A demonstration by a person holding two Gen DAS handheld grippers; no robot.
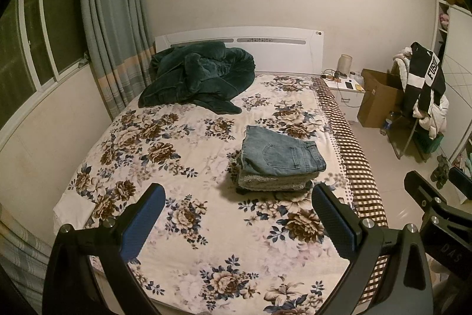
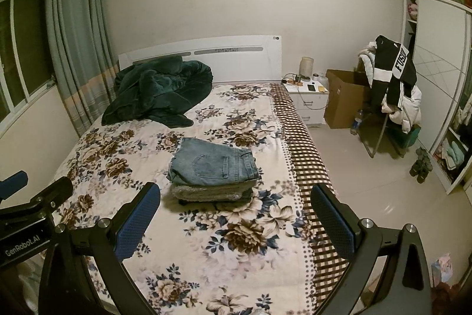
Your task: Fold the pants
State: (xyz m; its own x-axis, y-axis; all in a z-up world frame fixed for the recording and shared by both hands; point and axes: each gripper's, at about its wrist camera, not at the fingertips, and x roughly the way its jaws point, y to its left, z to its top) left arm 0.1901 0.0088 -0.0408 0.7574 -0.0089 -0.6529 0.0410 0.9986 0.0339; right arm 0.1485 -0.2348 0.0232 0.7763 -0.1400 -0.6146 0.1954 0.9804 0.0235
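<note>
The folded jeans (image 1: 283, 151) lie back-pocket up on top of a small stack of folded clothes (image 1: 275, 182), a fuzzy grey layer under the denim and something dark at the bottom. The stack sits on the bed (image 1: 165, 155) toward its right edge, just inside the brown checked border (image 1: 351, 143), about midway between the headboard (image 1: 236, 47) and the foot.

The left gripper (image 1: 239, 222) hangs above the foot end of the bed with its jaws spread wide, the blue pads (image 1: 144, 223) facing each other across bare floral cover; it holds nothing and touches nothing. The right gripper (image 2: 236, 219) is held the same way just beside it, jaws wide apart and empty, with the stack showing beyond the gap between its fingers.

A rumpled dark green blanket (image 1: 197, 76) lies at the head-left corner. Off the right edge stand a white nightstand (image 1: 345, 96), a cardboard box (image 1: 377, 99) and a chair piled with clothes (image 1: 424, 90).
</note>
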